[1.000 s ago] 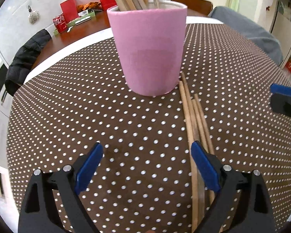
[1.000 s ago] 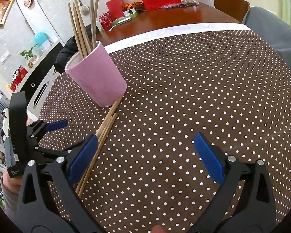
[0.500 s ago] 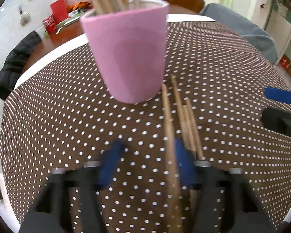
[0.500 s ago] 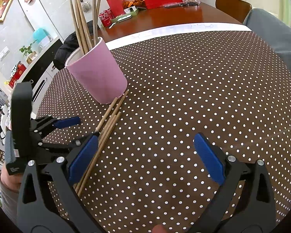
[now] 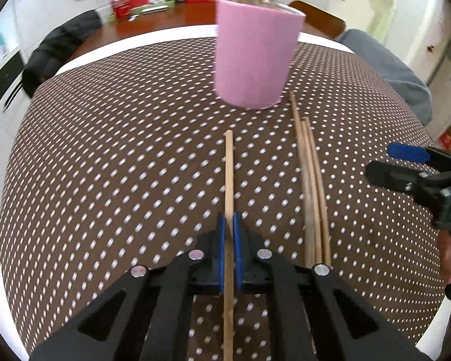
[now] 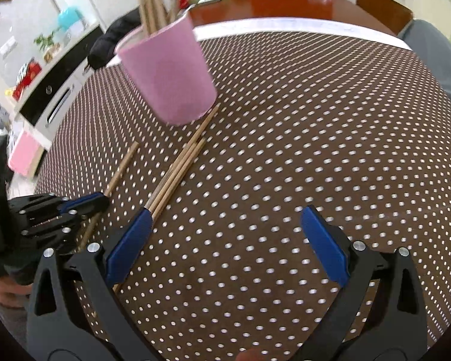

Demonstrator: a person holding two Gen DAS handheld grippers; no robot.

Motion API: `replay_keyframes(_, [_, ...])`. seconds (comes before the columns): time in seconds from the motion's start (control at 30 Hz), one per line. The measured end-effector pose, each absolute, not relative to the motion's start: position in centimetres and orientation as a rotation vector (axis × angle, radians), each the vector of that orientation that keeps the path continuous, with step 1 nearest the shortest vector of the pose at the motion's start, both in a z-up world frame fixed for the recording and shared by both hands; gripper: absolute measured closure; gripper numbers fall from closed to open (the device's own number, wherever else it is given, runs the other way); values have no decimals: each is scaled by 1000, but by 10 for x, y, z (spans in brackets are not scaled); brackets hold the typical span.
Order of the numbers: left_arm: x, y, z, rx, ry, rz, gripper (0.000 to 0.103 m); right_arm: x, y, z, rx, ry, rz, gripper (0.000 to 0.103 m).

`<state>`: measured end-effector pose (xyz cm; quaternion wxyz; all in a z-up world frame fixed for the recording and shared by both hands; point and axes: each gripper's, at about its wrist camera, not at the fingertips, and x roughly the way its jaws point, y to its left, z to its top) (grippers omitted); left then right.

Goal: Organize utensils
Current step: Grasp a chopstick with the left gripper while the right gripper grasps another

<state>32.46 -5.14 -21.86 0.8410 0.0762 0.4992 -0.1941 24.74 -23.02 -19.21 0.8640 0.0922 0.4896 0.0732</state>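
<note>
Left gripper (image 5: 229, 228) clamped on one chopstick (image 5: 229, 174), apart from the three loose chopsticks (image 5: 311, 186) beside the pink cup (image 5: 252, 60).
Right gripper (image 6: 225, 240) gapes empty over the dotted tablecloth (image 6: 315, 138). Risk: the thin, long stick pivots between the pads, or its tip strikes the cup's rim and topples it.
</note>
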Motion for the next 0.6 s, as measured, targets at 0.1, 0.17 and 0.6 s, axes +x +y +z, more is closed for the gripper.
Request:
replay_keyframes(0.1, [325, -51, -216, 175, 1043, -398, 75, 252, -216, -193, 171, 1044, 163, 19])
replay_keyframes(0.17, [330, -50, -212, 169, 1019, -378, 62, 256, -208, -194, 156, 1060, 155, 31])
replay_keyframes(0.6, [335, -54, -222, 203, 995, -452, 62, 267, -165, -194, 113, 1106, 107, 66])
